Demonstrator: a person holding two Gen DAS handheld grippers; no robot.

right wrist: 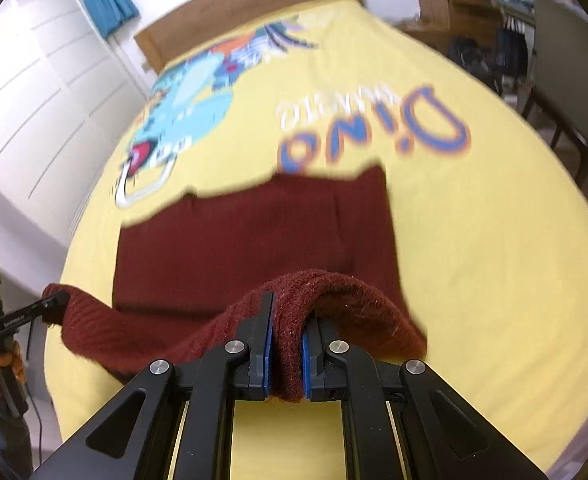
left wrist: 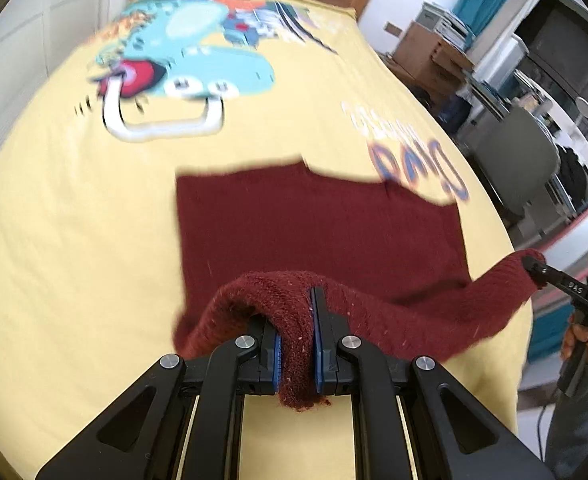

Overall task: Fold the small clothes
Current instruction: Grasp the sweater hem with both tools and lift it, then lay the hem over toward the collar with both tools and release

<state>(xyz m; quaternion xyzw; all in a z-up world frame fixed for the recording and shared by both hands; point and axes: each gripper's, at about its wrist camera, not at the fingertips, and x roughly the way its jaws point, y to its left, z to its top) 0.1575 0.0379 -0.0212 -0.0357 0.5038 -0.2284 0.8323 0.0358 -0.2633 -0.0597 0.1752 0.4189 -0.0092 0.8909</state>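
1. Left gripper (left wrist: 298,334): jaws clenched on a bunched fold of the maroon knit garment (left wrist: 317,224), near-edge corner.
2. Right gripper (right wrist: 286,346): same, pinching the other near corner.
3. Garment: near edge lifted, slack between grippers; far half flat on the yellow bedspread (left wrist: 74,240).
4. Risk: thick knit slips from one pinch, or uneven travel skews the fold and drags the far half.

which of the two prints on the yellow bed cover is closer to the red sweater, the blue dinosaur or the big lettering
The big blue-and-orange lettering: the far edge of the dark red knitted sweater reaches its lowest letters, while the blue cartoon dinosaur lies farther up the yellow cover.
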